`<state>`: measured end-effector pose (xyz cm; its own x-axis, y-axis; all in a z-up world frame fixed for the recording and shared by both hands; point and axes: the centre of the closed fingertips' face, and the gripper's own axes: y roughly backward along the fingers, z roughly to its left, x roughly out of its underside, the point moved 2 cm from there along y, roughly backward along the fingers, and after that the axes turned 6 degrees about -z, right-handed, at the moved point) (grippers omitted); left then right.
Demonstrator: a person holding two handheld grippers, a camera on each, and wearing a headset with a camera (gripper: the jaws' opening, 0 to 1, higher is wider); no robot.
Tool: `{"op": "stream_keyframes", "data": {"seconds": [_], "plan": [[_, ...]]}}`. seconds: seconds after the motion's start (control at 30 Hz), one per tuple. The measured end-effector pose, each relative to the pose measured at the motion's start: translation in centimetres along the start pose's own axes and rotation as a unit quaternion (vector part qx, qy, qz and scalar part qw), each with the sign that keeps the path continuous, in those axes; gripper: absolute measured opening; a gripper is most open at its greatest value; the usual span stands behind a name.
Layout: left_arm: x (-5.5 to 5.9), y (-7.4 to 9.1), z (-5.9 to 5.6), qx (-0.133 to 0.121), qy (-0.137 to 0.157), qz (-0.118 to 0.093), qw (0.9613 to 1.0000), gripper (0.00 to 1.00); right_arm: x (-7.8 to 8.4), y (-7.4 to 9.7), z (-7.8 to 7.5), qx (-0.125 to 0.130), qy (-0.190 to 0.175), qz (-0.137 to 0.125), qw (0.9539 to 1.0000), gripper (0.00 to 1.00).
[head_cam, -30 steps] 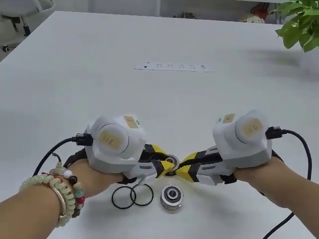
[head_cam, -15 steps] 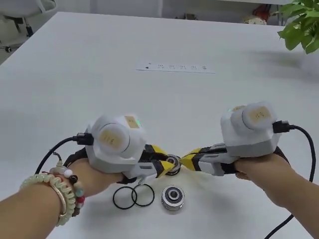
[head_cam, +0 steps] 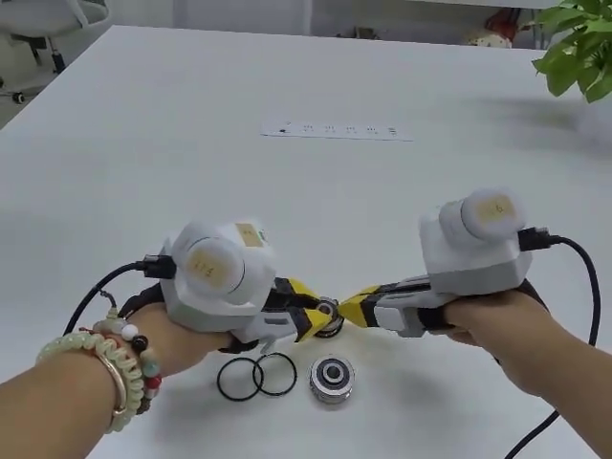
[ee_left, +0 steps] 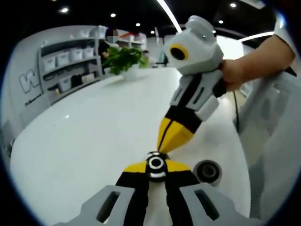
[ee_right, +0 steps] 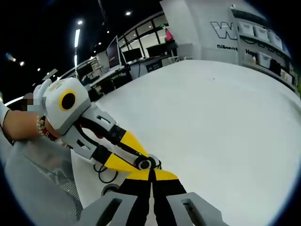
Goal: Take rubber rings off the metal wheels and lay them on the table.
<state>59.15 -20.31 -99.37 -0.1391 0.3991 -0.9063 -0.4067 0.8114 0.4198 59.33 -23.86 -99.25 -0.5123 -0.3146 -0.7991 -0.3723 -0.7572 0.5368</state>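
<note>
Surface: white, wide and matte; carried a strip of sockets far from the work.
Room: plant at the far right corner, chair beyond the far left edge, shelves with bins along a wall, ceiling lights overhead.
Left gripper: held low over the near surface, jaws clamped on a wheel at its sides.
Right gripper: pointed at the left gripper, jaws pressed together, tips touching the wheel's rim.
Held wheel: lifted off the surface, between the two grippers.
Loose wheel: lay flat on the surface, just near of the held one.
Rings: two, black and thin, overlapped on the surface just left of the loose wheel.
Wrist: bracelets of beads on the left arm.
Hidden or unclear: too small to tell whether a ring sat on the held wheel or between the right jaws; loose wheel partly covered by the jaws in the right gripper view; cable cut off at the frame's edge.
</note>
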Motion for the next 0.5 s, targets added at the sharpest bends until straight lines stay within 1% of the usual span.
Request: {"op": "stream_keyframes", "data": {"seconds": [0.17, 0.2, 0.23, 0.27, 0.3, 0.33, 0.37, 0.4, 0.43, 0.47, 0.5], "plan": [[0.0, 0.0, 0.0, 0.001, 0.001, -0.001, 1.0, 0.13, -0.4, 0.0, 0.5, -0.013, 0.003, -0.008, 0.9999, 0.0], [0.0, 0.0, 0.0, 0.0, 0.001, -0.001, 1.0, 0.13, -0.5, -0.1, 1.0, -0.024, 0.0, -0.012, 0.9996, 0.0], [0.0, 0.0, 0.0, -0.001, 0.0, -0.001, 1.0, 0.13, -1.0, -0.2, 1.5, -0.038, 0.0, -0.022, 0.999, 0.0], [0.0, 0.0, 0.0, -0.001, 0.001, 0.0, 1.0, 0.13, -2.9, -0.2, 2.0, -0.045, -0.003, -0.075, 0.9961, 0.0], [0.0, 0.0, 0.0, -0.002, 0.002, -0.001, 1.0, 0.13, -2.7, -0.1, 1.9, -0.038, -0.009, -0.054, 0.9978, 0.0], [0.0, 0.0, 0.0, -0.002, 0.004, -0.001, 1.0, 0.13, -2.3, -0.3, 1.8, -0.029, -0.005, -0.038, 0.9989, 0.0], [0.0, 0.0, 0.0, -0.003, 0.003, -0.002, 1.0, 0.13, -2.1, -0.4, 1.7, -0.033, 0.013, -0.047, 0.9983, 0.0], [0.0, 0.0, 0.0, -0.003, 0.003, -0.002, 1.0, 0.13, -1.8, -0.3, 1.7, -0.037, 0.002, -0.045, 0.9983, 0.0], [0.0, 0.0, 0.0, -0.004, -0.002, -0.002, 1.0, 0.13, -1.6, -0.1, 1.5, -0.033, -0.017, -0.041, 0.9984, 0.0], [0.0, 0.0, -0.1, -0.004, -0.001, -0.003, 1.0, 0.13, -1.8, 0.0, 1.1, -0.029, -0.016, -0.047, 0.9984, 0.0], [0.0, 0.0, 0.0, -0.004, 0.001, -0.003, 1.0, 0.13, -1.9, 0.2, 0.9, -0.025, -0.024, -0.05, 0.9981, 0.0]]}}
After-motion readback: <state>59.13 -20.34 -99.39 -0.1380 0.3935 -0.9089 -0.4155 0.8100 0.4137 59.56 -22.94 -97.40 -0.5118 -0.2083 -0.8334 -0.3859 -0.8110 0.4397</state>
